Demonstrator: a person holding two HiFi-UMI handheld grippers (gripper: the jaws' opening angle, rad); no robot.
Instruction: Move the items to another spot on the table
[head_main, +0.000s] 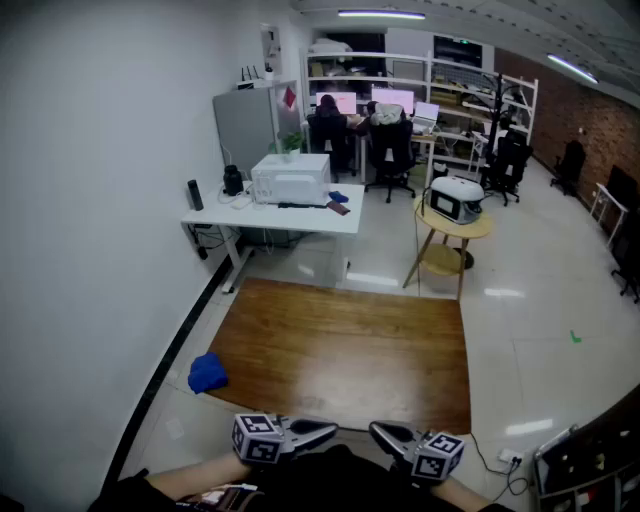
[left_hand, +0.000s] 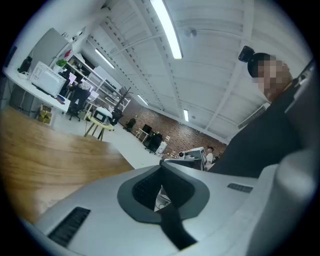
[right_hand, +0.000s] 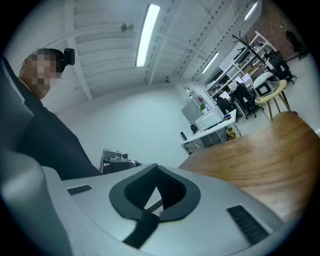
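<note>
A blue cloth (head_main: 206, 373) lies by the near-left corner of the wooden desk (head_main: 340, 350). At the near edge, the left gripper (head_main: 322, 431) and right gripper (head_main: 380, 433) hover side by side, jaws clenched on nothing.

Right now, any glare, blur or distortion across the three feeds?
Head view: evenly lit and sharp, fisheye-bowed at the edges, light reflections on the floor. Left gripper view: dark vignette, wooden table soft. Right gripper view: same vignette, ceiling light blown out.

The wooden table (head_main: 340, 350) lies open all over, save a blue cloth (head_main: 207, 373) at its left edge.
</note>
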